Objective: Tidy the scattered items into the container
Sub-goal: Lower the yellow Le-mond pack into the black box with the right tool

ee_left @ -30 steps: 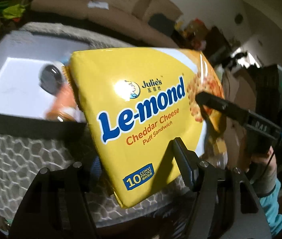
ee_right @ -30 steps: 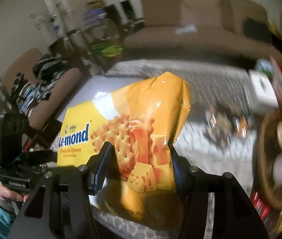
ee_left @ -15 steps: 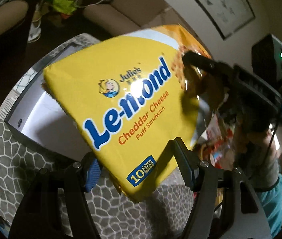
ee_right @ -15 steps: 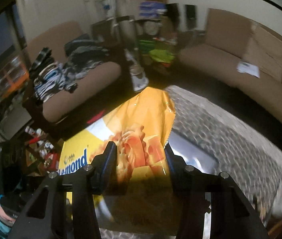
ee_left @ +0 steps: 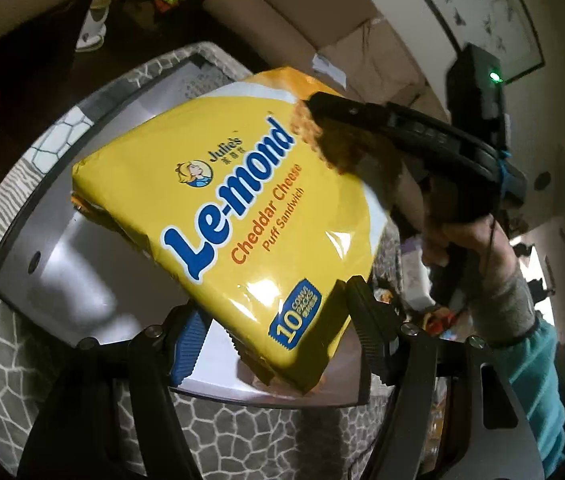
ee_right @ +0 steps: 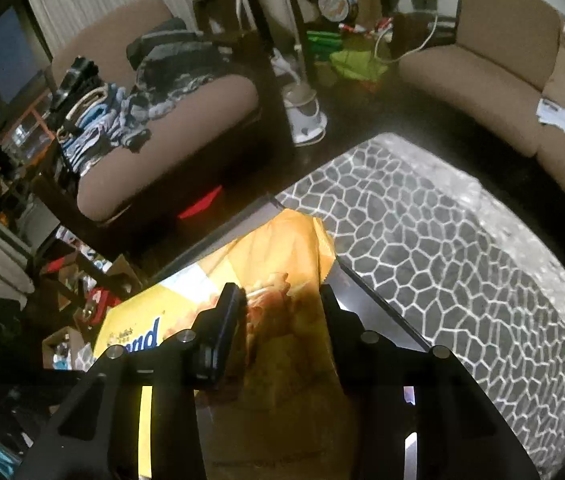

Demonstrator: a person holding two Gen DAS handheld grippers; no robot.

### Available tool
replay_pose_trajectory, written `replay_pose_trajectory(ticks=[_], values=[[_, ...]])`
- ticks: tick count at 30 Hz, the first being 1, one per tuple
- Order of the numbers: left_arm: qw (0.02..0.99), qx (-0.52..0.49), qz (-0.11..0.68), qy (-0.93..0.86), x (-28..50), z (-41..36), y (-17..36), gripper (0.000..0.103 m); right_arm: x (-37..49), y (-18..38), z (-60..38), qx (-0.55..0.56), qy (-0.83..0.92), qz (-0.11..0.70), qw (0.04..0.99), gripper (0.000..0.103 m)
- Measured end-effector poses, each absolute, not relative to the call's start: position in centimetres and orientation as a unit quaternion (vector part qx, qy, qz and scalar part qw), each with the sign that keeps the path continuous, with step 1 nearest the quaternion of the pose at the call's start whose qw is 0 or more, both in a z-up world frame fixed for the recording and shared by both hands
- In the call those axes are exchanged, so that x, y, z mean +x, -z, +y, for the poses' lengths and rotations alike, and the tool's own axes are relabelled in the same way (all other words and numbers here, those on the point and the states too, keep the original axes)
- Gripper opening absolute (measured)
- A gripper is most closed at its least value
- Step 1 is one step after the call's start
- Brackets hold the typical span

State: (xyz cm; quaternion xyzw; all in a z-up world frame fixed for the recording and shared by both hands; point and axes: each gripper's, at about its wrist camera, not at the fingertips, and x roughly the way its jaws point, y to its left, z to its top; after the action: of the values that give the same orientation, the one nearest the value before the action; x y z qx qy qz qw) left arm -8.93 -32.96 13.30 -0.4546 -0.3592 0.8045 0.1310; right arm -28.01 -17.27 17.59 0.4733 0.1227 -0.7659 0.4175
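Yellow cracker pack [ee_left: 242, 216] is now hanging right over the grey bin [ee_left: 82, 280], having swung across from beside it. Both claws hold it, left claw [ee_left: 270, 344] at one end, right claw [ee_right: 282, 320] just squeezed tighter on the other. Drop looks next.

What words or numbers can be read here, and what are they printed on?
All on the yellow snack pack:
"Julie's"
"Le-mond"
"Cheddar Cheese"
"Puff Sandwich"
"10 CONVI PACKS"
The small characters under "Julie's" and under "CONVI PACKS" are too small to read.
Right wrist view: only "...ond" shows on the pack; the faint line near its bottom edge is blurred.
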Motion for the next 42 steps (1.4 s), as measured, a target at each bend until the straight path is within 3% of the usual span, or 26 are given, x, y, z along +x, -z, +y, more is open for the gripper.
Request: replay_pose_trajectory(ticks=[12, 21, 34, 42], values=[[0.124, -0.497, -0.321, -0.796, -9.4, -33.4, -12.9, 0.064, -29.6, -12.2, -19.3, 0.516, 0.724, 0.118, 0.441, 0.04], [0.115, -0.534, -0.287, -0.787, -10.9, -32.9, -11.6, 0.063, -30.3, -7.5, -21.4, 0.545, 0.707, 0.16, 0.422, 0.041], [0.051, -0.583, -0.243, -0.774, -12.9, -31.0, -11.0, 0.064, -30.2, -6.8, -24.2, 0.511, 0.723, 0.198, 0.421, 0.043], [0.028, -0.612, -0.252, -0.749, -14.3, -30.7, -9.8, 0.072, -29.3, -6.8, -25.9, 0.49, 0.732, 0.259, 0.396, 0.044]])
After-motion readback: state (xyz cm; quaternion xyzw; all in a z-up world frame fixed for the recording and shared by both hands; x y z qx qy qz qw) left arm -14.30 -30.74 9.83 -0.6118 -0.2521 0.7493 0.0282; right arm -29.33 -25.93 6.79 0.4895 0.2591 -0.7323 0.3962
